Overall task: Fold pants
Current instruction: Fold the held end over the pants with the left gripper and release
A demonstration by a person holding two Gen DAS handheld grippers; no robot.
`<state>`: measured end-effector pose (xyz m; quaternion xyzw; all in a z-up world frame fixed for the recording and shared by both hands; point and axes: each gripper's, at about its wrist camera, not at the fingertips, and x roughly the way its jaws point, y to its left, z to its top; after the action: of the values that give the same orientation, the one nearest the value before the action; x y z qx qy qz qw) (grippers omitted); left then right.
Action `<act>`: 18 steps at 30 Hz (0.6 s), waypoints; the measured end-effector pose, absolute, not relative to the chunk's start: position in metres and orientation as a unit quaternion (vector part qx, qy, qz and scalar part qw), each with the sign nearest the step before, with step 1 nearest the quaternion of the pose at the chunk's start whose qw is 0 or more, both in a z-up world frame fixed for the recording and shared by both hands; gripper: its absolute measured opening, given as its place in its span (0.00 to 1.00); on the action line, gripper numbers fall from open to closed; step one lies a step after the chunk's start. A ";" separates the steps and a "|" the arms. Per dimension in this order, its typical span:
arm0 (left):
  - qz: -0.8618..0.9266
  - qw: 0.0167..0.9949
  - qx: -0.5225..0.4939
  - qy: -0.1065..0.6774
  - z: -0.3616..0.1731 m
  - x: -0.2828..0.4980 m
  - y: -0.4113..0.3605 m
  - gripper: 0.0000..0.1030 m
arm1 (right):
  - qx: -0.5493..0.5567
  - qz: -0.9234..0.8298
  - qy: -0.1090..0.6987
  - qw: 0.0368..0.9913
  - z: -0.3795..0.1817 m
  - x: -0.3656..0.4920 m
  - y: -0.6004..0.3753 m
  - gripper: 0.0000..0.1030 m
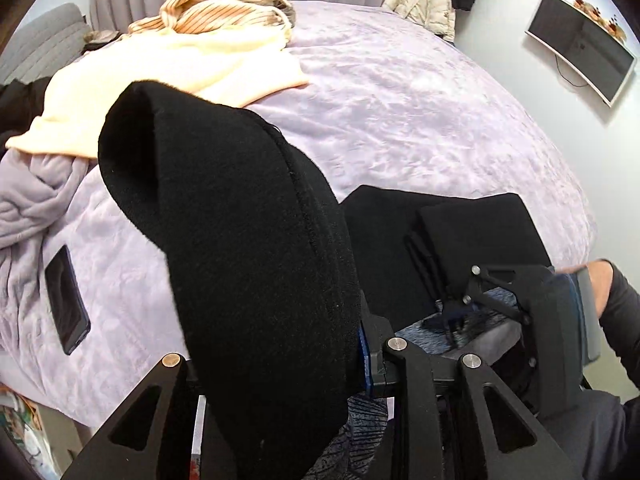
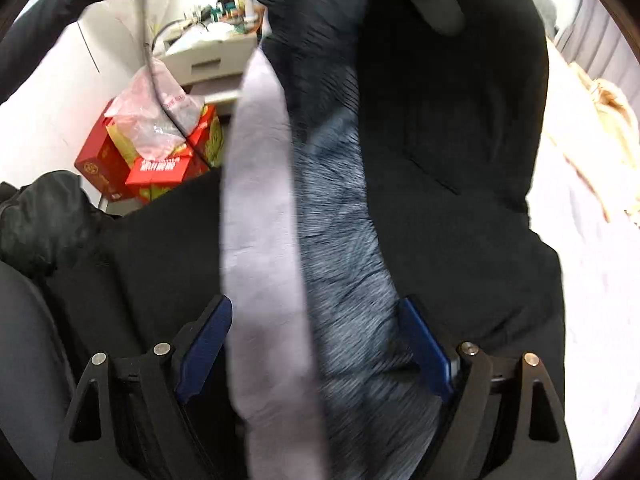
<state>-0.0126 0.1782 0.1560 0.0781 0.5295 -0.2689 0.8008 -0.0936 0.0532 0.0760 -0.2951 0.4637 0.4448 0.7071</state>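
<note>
**Op:** Left gripper [image 1: 320,364] is clamped on a thick fold of the black pants [image 1: 224,216], I'd say. The cloth is lifted and draped right over the fingers, so I'm judging the clamp from how the fabric bunches there; the pads themselves are buried.

**Spotter:** And the rest of the pants?

**Op:** Part lies flat on the lilac bedspread [image 1: 400,100], over by the right gripper [image 1: 480,300]. On the right wrist view the jaws stand wide apart, blue pads either side of a lilac strip and some grey fuzzy fabric, gripping nothing.

**Spotter:** Risks?

**Op:** Three, to my eye. The thick fold could slip out of the left jaws if I swing it. The right jaws could pinch bedspread along with pants, since both run between them. And the lifted flap could land skewed over the flat part, because I can't see its edges.

**Spotter:** The phone [image 1: 66,300]?

**Op:** On the bed, well apart to the left. The cream blanket [image 1: 160,72] too.

**Spotter:** What can't you read?

**Op:** The right view is motion-blurred. Black on black hides hems and the waistband. I can't tell which end I'm holding.
</note>
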 end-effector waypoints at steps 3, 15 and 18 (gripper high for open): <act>-0.283 0.799 0.094 0.522 0.166 -0.021 0.153 0.28 | -0.265 0.418 0.444 0.747 0.096 -0.107 0.024 0.86; -0.347 0.774 0.140 0.511 0.180 -0.042 0.036 0.25 | -0.132 0.211 0.476 0.844 0.114 -0.106 -0.123 0.86; -0.375 0.770 0.153 0.493 0.192 -0.054 0.006 0.25 | -0.114 0.190 0.469 0.855 0.118 -0.106 -0.141 0.86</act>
<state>-0.0540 0.0056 0.1925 0.1528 0.4933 -0.3749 0.7699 -0.1055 -0.1409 0.1179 -0.1140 0.4690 0.1897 0.8550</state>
